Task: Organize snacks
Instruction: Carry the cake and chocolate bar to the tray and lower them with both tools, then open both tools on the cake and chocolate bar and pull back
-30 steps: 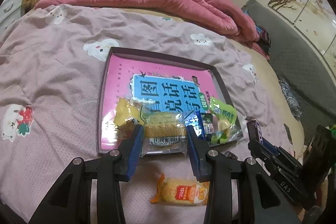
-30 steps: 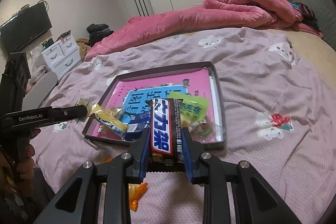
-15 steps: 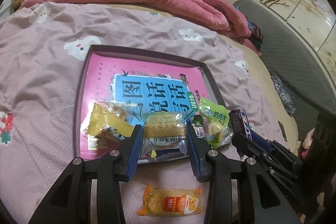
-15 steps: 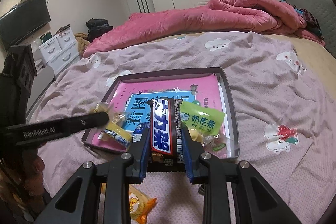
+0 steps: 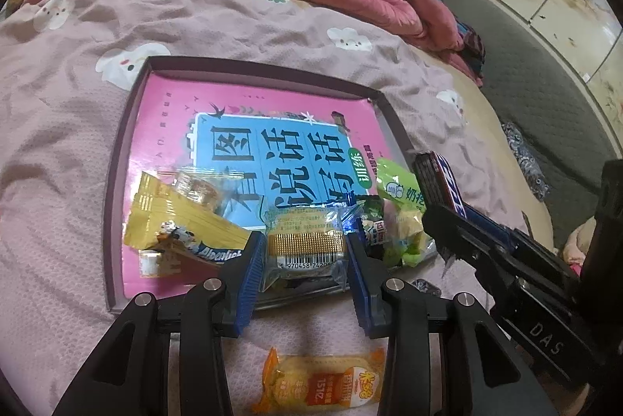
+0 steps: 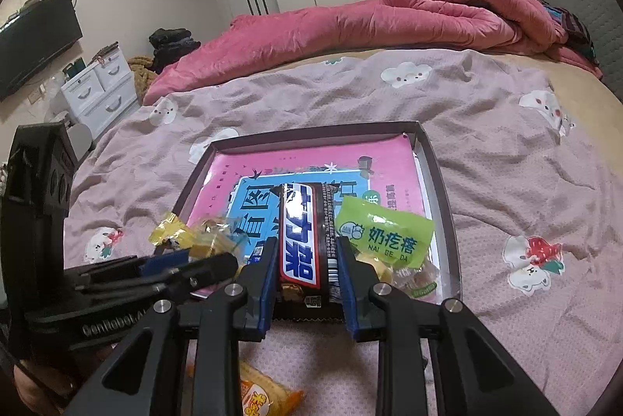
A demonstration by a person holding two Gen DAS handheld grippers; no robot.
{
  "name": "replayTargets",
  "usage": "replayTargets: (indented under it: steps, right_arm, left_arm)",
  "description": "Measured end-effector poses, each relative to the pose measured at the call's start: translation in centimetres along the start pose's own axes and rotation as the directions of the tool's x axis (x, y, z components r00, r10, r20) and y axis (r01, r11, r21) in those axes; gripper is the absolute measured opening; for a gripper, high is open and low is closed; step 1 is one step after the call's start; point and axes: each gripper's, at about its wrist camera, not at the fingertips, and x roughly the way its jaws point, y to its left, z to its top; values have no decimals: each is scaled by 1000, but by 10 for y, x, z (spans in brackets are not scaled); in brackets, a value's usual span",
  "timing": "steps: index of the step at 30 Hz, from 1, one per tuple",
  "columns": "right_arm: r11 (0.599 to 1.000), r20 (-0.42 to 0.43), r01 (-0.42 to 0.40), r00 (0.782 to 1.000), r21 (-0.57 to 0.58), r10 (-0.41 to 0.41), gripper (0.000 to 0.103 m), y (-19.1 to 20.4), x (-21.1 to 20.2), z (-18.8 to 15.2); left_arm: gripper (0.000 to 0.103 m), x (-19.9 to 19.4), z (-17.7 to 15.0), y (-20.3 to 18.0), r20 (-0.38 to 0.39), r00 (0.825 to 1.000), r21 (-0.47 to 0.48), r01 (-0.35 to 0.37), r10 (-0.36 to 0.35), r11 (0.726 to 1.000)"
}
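Two snacks are held at once, and both have drawn closer to the tray over the last second. Nearest, on the bedspread [image 5: 58, 143] just short of the tray's front edge, an orange cracker packet [image 5: 317, 385] lies untouched below the left tongs [image 5: 303, 252]. Those tongs are closed on a clear-wrapped gold biscuit pack [image 5: 303, 244], which now hangs over the tray's near rim rather than short of it. The right tongs [image 6: 307, 260] pinch a dark chocolate bar [image 6: 305, 237] upright between their pads, narrow as they go, and it too has come forward, now over the front part of the tray [image 6: 440, 182].

Inside the tray, on the pink book cover [image 5: 241, 112] lining it, a yellow candy packet [image 5: 175, 217] sits at the left front and a green milk-snack bag [image 6: 383, 237] at the right front, with small sweets beside it.

Beyond, a pink quilt [image 6: 389, 14] is bunched at the far side of the bed.

Judging by this, both snacks are near release, leaving the orange packet as the obvious one left.
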Motion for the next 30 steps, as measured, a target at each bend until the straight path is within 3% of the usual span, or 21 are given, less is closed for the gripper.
replayTargets:
  steps: [20,30]
  right_arm:
    - [998,-78,-18,997,54,22,29,-4,38,-3]
    - [994,-57,-30,998,103,36,30,-14,32,-3]
  left_arm:
    - [43,18,-1,10,-42,999,-17,16,-16,1000]
    - [44,18,-1,13,-37,999,-34,33,-34,999]
